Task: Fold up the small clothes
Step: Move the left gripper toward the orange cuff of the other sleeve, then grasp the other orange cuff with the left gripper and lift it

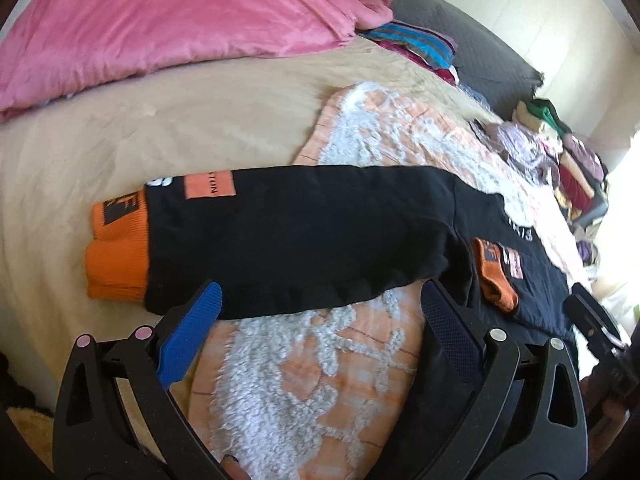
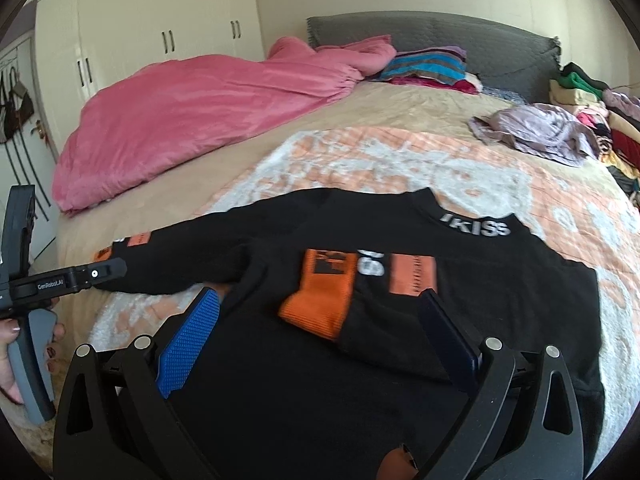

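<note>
Black cotton sweatshirt with orange cuffs (image 2: 360, 280) lies flat on the fleecy orange-and-white blanket (image 2: 360, 164); with left gripper (image 1: 320, 320) and right gripper (image 2: 320, 320) both spread empty, we should pinch the outstretched sleeve (image 1: 280, 232) near its cuff and fold inward.

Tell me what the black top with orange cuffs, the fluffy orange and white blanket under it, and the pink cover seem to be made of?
Black top: looks like soft matte knit, probably cotton jersey; its orange cuffs show ribbing.
Blanket: seems plush fleece, with a fuzzy raised white pile.
Pink cover: appears velvety, with a slight sheen across its folds; the exact fibre is unclear.
</note>
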A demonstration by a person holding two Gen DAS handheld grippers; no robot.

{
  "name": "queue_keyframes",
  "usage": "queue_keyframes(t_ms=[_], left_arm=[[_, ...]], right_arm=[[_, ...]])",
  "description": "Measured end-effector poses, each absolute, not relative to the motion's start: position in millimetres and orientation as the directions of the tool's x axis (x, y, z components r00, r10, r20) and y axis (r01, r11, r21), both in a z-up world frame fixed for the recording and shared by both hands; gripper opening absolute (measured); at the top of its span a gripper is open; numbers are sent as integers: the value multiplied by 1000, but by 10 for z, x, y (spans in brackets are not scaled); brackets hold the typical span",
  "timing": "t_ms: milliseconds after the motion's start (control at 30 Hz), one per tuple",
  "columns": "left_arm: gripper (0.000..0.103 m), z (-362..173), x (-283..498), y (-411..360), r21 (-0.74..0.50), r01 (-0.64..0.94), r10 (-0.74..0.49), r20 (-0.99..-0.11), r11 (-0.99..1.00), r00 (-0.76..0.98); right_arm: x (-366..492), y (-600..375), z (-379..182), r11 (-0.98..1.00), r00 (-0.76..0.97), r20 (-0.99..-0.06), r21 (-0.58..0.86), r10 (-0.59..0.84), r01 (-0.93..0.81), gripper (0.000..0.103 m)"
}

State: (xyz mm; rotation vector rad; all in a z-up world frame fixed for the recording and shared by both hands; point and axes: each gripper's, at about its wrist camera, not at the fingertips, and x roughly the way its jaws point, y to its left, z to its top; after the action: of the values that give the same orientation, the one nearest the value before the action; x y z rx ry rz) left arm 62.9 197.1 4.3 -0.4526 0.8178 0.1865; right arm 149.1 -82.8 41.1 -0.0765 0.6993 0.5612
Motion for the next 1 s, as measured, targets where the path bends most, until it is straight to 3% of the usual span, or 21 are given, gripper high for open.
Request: queue_keyframes(t_ms=[300,467,700,1000], left_arm=[[93,14,477,2296,-360,-435,40,-731,825,682],[93,-98,396,2452,-450,-485,11,-724,750,690],[93,-176,406,2432,-344,-568,116,-775,748,621],[93,-331,416,2633,-387,-626,108,-789,677,605]], right_arm=[[1474,-296,373,813,580,-649,105,493,-573,99],[1428,-175,361,804,572,-652,99,498,-587,99],[1392,-249,304,818,577,-663,95,477,-567,99],[1310,-519,383,840,607,-646,101,463,-533,98]])
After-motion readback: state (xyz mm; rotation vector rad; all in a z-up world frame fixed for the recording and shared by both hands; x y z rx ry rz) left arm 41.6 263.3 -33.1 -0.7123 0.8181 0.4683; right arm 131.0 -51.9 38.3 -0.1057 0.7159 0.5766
